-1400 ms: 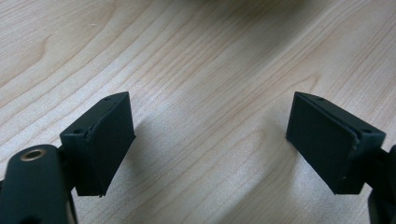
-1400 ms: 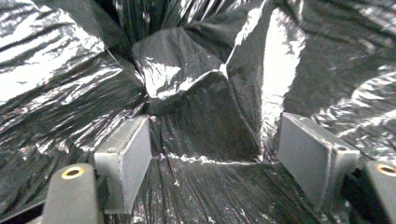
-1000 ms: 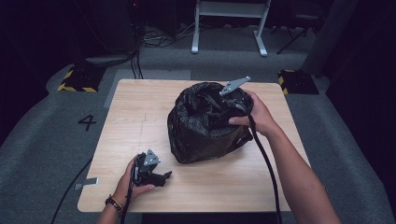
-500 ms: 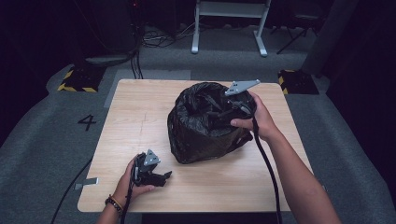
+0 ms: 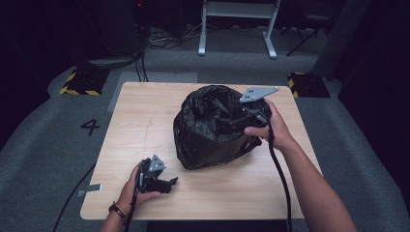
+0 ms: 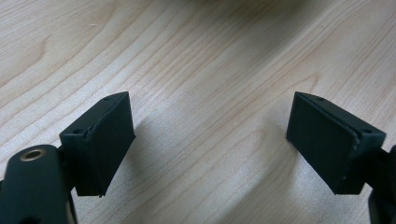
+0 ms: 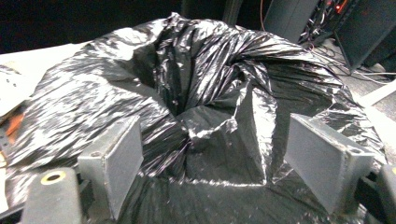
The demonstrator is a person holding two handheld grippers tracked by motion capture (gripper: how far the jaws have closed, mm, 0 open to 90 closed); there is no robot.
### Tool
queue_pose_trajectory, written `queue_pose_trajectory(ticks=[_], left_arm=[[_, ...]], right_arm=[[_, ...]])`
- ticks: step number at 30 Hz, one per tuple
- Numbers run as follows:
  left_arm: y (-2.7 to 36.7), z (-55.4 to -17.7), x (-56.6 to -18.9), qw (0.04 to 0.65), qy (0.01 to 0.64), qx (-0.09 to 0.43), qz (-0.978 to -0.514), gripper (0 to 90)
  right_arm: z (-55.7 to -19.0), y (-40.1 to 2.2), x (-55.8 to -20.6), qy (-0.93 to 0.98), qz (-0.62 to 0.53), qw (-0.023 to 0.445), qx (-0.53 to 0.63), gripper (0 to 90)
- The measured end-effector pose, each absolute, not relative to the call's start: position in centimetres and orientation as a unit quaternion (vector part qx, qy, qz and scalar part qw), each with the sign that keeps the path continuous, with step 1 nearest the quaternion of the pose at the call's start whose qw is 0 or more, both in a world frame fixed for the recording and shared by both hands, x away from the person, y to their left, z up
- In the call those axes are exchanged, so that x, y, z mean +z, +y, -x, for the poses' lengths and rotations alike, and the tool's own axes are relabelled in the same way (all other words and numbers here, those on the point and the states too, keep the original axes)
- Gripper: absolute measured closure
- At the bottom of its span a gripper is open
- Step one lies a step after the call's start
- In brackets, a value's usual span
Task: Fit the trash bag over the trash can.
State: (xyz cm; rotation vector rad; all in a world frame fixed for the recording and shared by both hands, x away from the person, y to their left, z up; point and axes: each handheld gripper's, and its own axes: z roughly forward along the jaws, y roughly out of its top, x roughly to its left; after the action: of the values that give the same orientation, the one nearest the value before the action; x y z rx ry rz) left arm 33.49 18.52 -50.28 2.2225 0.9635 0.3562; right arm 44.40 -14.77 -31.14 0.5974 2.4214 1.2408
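We've got the black bag (image 5: 212,128) sitting mid-worktop (image 5: 145,111), right tongs (image 7: 215,158) spread wide at its crumpled top, not gripping yet. Left tongs (image 6: 210,140) rest spread and empty over bare wood. Next, probably pinch a fold near the mouth.

Black bag (image 5: 212,128) hides its contents (mouth twisted inward).

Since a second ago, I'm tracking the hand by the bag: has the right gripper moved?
Yes. The right gripper has slid toward the table's right edge, staying at the top of the black bag.
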Motion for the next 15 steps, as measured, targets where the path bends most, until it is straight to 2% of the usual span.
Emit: queue_pose_trajectory(ticks=[15], left_arm=[[18.5,-33.5,-50.3,0.341,0.371,0.136,-0.853,15.0]], right_arm=[[-42.0,-16.7,-30.8,0.860,-0.201,0.202,0.424,20.1]])
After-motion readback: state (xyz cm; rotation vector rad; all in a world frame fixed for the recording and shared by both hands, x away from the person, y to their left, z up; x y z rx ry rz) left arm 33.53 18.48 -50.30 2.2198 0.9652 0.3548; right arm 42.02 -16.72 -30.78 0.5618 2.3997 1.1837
